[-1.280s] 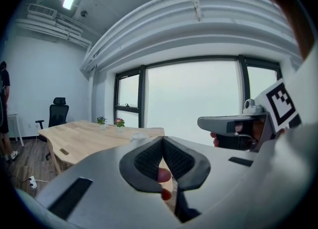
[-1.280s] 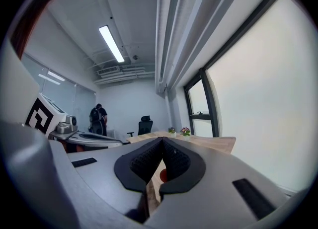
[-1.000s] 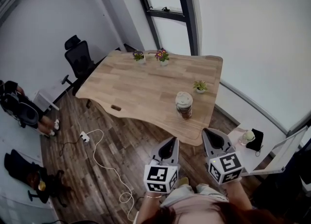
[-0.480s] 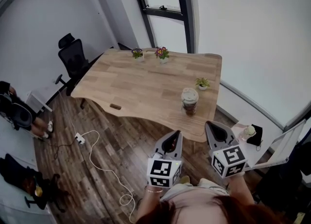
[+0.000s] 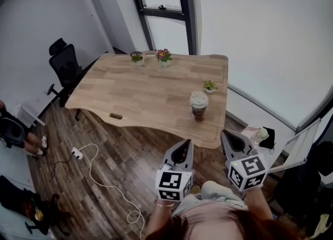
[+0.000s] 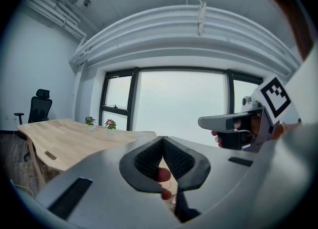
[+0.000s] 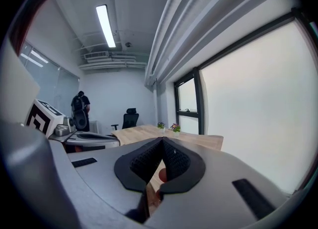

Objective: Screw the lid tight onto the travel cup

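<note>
Cup [image 5: 199, 106]: lid [image 5: 198, 98] on top, by the table's [image 5: 140, 93] right edge, toward the near corner. Left gripper [image 5: 184, 144], right gripper [image 5: 229, 136]: jaws closed, empty, short of the near edge. Both have only drifted slightly in the last second, so the tightening appears unstarted.

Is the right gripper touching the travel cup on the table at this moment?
Apart. In the head view the right gripper, jaws shut, is near the edge of the table, and bare tabletop shows between it and the travel cup.
</note>
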Motion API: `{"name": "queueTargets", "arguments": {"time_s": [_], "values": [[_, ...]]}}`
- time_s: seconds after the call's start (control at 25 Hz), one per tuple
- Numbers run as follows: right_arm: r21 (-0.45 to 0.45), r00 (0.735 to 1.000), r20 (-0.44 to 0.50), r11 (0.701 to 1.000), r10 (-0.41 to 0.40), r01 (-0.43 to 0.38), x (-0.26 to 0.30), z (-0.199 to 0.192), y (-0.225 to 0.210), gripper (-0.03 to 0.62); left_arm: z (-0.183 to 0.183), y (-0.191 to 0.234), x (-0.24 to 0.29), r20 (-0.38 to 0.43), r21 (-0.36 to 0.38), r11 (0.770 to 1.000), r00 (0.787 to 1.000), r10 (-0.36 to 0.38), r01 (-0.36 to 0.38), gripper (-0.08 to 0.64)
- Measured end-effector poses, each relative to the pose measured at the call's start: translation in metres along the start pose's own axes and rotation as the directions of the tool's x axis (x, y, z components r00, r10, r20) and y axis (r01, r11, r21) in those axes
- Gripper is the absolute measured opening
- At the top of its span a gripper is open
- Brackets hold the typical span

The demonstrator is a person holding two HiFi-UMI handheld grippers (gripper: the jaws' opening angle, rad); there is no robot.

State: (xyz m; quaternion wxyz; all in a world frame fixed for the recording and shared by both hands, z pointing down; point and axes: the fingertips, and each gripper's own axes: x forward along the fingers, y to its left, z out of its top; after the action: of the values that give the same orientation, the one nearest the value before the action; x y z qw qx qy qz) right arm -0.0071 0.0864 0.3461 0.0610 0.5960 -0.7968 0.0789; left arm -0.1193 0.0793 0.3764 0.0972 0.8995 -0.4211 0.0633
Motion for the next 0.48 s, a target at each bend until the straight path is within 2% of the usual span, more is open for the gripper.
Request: {"name": "queueTargets", "arguments": {"time_s": [0.24, 0.48], "values": [[-0.042, 1.000, -0.008, 0.999, -0.013, 0.013, -0.0002, 0.0027, 0.0056, 0.000, 0.0017, 0.0046, 0.0000, 0.014, -0.020, 1.000, 1.000, -0.005, 0.005, 0.003], [-0.029, 1.000, -0.001, 0.999, -0.026, 0.026, -0.0018, 0.0050, 0.0019, 0.000, 0.0017, -0.0002, 0.0042, 0.013, -0.019, 1.000, 1.000, -0.024, 0.024, 0.002]]}}
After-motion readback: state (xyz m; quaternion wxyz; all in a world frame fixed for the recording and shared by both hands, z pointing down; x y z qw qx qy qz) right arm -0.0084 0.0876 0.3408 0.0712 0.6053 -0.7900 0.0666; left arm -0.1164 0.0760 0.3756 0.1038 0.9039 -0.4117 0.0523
